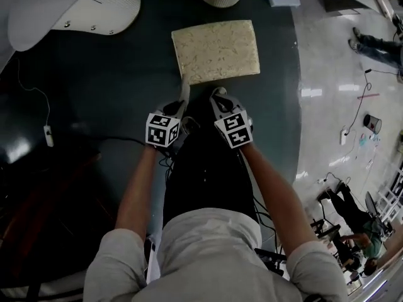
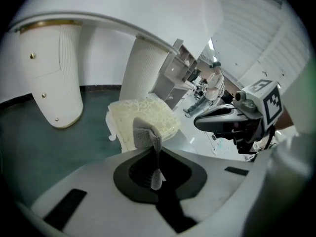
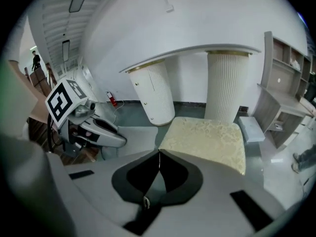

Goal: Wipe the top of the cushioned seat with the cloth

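The cushioned seat (image 1: 216, 50) is a cream, patterned square pad on the dark floor ahead of me. My left gripper (image 1: 184, 98) hovers at its near left corner, shut on a grey cloth (image 1: 184, 90) that sticks up between the jaws. In the left gripper view the cloth (image 2: 146, 138) stands folded in front of the seat (image 2: 148, 116). My right gripper (image 1: 218, 95) is beside it at the seat's near edge, shut with nothing in it. In the right gripper view the jaw tips (image 3: 159, 152) meet just before the seat (image 3: 207, 138); the cloth (image 3: 134, 135) hangs to the left.
White ribbed pedestals (image 3: 154, 97) (image 3: 226, 85) under a white tabletop stand behind the seat. A grey box (image 3: 252, 129) lies at its far right. A cable with a power strip (image 1: 47, 134) crosses the floor left. People (image 1: 352, 216) stand off to the right.
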Motion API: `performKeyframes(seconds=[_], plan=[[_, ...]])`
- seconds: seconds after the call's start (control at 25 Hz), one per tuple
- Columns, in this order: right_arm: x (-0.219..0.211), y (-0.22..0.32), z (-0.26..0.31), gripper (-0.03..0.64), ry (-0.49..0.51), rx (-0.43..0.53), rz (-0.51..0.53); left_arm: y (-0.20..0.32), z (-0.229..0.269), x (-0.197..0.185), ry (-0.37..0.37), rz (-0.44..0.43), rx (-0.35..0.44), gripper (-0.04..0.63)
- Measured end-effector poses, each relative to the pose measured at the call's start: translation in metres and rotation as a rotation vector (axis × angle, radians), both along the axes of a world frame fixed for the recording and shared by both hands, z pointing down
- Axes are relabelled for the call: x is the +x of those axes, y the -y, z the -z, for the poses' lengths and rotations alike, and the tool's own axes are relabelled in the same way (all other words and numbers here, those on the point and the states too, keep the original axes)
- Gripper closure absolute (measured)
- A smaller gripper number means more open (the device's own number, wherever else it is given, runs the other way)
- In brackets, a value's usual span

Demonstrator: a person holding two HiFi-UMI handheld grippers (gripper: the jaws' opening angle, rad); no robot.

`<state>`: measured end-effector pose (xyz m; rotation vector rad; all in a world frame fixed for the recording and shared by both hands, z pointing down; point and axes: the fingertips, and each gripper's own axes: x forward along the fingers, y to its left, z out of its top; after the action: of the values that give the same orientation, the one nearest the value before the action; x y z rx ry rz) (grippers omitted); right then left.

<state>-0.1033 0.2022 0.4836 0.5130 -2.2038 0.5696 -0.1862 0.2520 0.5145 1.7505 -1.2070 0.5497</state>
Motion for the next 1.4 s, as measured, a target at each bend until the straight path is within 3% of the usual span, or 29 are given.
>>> performKeyframes(seconds=[0.16, 0.28, 0.44, 0.56, 0.68, 0.76, 0.88, 1.16, 1.4], plan=[[-0.006, -0.001, 0.058, 0.604, 0.034, 0.037, -0.004, 0.000, 0.070, -0.005, 0.009, 0.098, 0.053, 0.569], [-0.009, -0.010, 0.099, 0.604, 0.039, 0.071, -0.008, -0.006, 0.115, 0.004, 0.008, 0.122, 0.089, 0.569], [-0.025, -0.023, 0.158, 0.604, 0.052, 0.185, 0.023, -0.016, 0.170, 0.000, 0.115, 0.119, 0.169, 0.569], [-0.026, -0.030, 0.200, 0.604, 0.091, 0.198, -0.018, -0.032, 0.207, 0.000, 0.109, 0.181, 0.184, 0.569], [-0.014, -0.022, 0.242, 0.604, 0.129, 0.214, -0.091, -0.033, 0.244, 0.006, 0.086, 0.215, 0.230, 0.569], [-0.009, -0.022, 0.257, 0.605, 0.149, 0.236, -0.107, -0.030, 0.264, 0.003, 0.111, 0.208, 0.283, 0.569], [0.005, -0.033, 0.275, 0.606, 0.171, 0.264, -0.075, -0.031, 0.287, 0.008, 0.163, 0.201, 0.349, 0.569], [0.033, -0.052, 0.337, 0.606, 0.256, 0.314, 0.029, -0.026, 0.335, 0.039, 0.198, 0.241, 0.447, 0.569], [0.084, -0.052, 0.353, 0.606, 0.305, 0.256, -0.035, -0.039, 0.373, 0.087, 0.257, 0.282, 0.526, 0.569]])
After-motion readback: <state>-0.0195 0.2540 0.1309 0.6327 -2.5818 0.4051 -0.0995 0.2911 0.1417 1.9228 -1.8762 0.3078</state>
